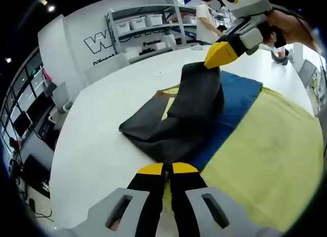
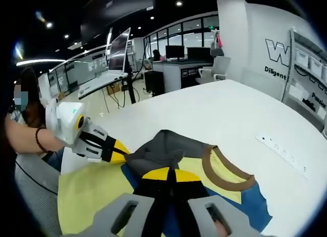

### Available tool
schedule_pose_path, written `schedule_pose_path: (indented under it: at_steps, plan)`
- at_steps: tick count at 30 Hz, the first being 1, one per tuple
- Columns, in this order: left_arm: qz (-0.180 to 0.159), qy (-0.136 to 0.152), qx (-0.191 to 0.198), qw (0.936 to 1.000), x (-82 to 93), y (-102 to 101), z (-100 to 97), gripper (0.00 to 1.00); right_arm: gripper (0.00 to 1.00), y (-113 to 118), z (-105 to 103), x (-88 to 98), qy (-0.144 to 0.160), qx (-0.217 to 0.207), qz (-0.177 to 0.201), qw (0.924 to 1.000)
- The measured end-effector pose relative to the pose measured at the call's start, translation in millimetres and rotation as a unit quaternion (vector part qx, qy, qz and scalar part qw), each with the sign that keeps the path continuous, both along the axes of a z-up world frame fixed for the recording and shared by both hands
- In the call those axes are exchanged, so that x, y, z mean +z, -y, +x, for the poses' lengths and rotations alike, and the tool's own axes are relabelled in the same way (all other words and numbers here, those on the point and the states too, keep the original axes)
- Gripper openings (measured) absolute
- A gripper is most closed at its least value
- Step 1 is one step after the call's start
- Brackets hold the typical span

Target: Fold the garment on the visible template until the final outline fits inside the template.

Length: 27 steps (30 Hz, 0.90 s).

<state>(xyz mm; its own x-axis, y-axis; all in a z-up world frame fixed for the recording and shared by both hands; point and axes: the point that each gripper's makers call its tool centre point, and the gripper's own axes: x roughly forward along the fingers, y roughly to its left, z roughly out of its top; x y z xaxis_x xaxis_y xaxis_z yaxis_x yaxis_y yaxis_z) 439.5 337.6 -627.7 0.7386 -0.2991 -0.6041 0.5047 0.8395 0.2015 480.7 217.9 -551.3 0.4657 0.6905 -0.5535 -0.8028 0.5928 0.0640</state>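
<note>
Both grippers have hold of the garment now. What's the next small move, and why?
Probably carry the lifted dark fold farther across and lay it flat. Both the left gripper and right gripper are shut on it, and it stands bunched above the blue and yellow template.

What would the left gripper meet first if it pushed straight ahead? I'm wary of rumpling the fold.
The left gripper is shut on the dark garment, so it would push into that raised fold first. Beyond lies the right gripper, though depth is hard to judge.

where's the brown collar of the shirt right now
In the right gripper view, the brown collar lies right of the right gripper, on the white table.
</note>
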Motion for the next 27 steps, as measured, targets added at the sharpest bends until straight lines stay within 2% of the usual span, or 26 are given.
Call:
schedule_pose_path:
  at_steps: [2, 3, 8, 12, 17, 23, 27]
  plan:
    - [-0.002, -0.002, 0.003, 1.0, -0.2, -0.4, -0.3, 0.0, 0.0, 7.1, 3.7, 4.7, 0.007, -0.019, 0.005, 0.9998]
    - [-0.001, -0.003, 0.008, 1.0, -0.2, -2.1, -0.2, 0.0, 0.0, 15.1, 8.4, 9.8, 0.023, -0.039, 0.003, 0.999]
    - [-0.006, -0.006, 0.012, 0.9999, 0.8, -4.2, -0.9, 0.0, 0.0, 33.5, 16.1, 22.2, 0.04, -0.089, 0.013, 0.9952]
    - [-0.008, -0.007, 0.015, 0.9998, 0.5, -6.4, -1.5, 0.0, 0.0, 54.6, 24.2, 29.1, 0.063, -0.135, 0.012, 0.9887]
    - [-0.005, -0.01, 0.016, 0.9998, -0.8, -7.6, -1.9, 0.0, 0.0, 77.6, 20.9, 24.2, 0.058, -0.183, 0.007, 0.9813]
    - [-0.007, -0.012, 0.015, 0.9998, -0.5, -6.8, -2.9, 0.0, 0.0, 101.4, 14.3, 16.5, 0.053, -0.244, 0.001, 0.9683]
    - [0.004, -0.012, 0.011, 0.9999, -1.2, -6.6, -3.7, 0.0, 0.0, 112.9, 5.4, -1.2, 0.037, -0.277, -0.007, 0.9602]
